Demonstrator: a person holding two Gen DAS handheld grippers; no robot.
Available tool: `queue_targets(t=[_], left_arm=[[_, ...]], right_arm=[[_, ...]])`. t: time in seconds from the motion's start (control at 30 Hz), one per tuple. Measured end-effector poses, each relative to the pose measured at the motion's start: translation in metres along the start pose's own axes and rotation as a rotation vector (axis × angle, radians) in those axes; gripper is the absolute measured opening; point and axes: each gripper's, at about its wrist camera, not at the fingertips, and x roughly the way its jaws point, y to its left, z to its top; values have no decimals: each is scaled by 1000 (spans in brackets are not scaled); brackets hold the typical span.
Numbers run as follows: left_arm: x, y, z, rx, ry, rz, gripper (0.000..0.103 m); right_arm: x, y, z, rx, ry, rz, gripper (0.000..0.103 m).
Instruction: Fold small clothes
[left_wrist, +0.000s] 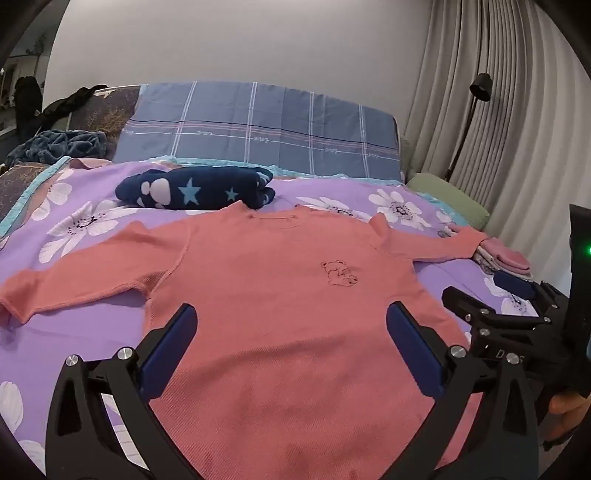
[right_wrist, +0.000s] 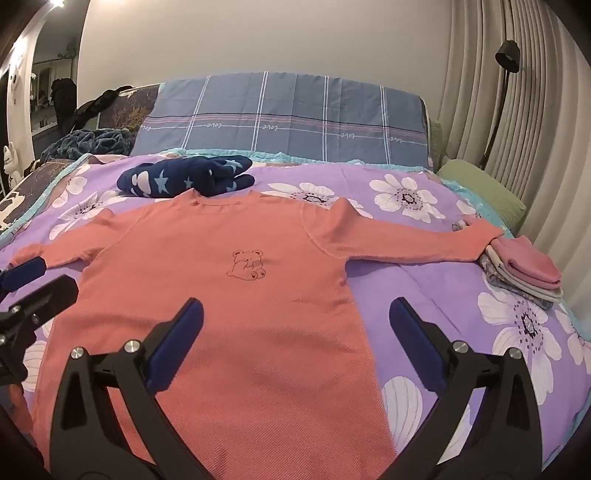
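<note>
A small salmon-pink long-sleeved top (left_wrist: 280, 280) (right_wrist: 221, 295) with a bear outline on its chest lies flat, face up, on the purple flowered bedspread (left_wrist: 81, 229) (right_wrist: 480, 332), both sleeves spread out sideways. My left gripper (left_wrist: 291, 350) hovers open over the top's lower middle, nothing between its blue pads. My right gripper (right_wrist: 295, 343) hangs open above the top's right side edge, also holding nothing. Each gripper shows at the side edge of the other's view.
A folded navy garment with stars (left_wrist: 195, 188) (right_wrist: 184, 179) lies just beyond the collar. A stack of folded pink and pale clothes (left_wrist: 502, 262) (right_wrist: 524, 277) sits at the right sleeve's end. A blue plaid pillow (left_wrist: 258, 129), green cushion (right_wrist: 480, 184), floor lamp (right_wrist: 498, 103) and curtains stand behind.
</note>
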Motion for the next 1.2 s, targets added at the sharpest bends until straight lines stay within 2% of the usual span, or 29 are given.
queue_targets(t=[0.17,0.27,0.4,0.53,0.67,0.77,0.97,1.2], left_arm=[[-6,1,-1,0,-43,-7,102],[-9,1,-2,-7,-70,31,102],[-3,4,2,-35,-44,22,102],[1,-1,3,-13,4,-50,102],[1,-10,2,4,8,-86,102],[5,-13,1,2,22,-94,102],[10,-14,-2,-15,35,-102,102],[10,-18,-3,13,25,-101,102]], right_arm=[[1,-1,-5,8,5,1,101],[4,-3,-7,18,13,-2,101],[6,-8,-8,44,14,-2,101],[8,-12,-7,53,8,3,101],[12,-16,-9,82,32,29,101],[15,-19,-11,93,54,49,101],[16,-20,-13,74,45,26,101],[18,-23,-14,87,52,30,101]])
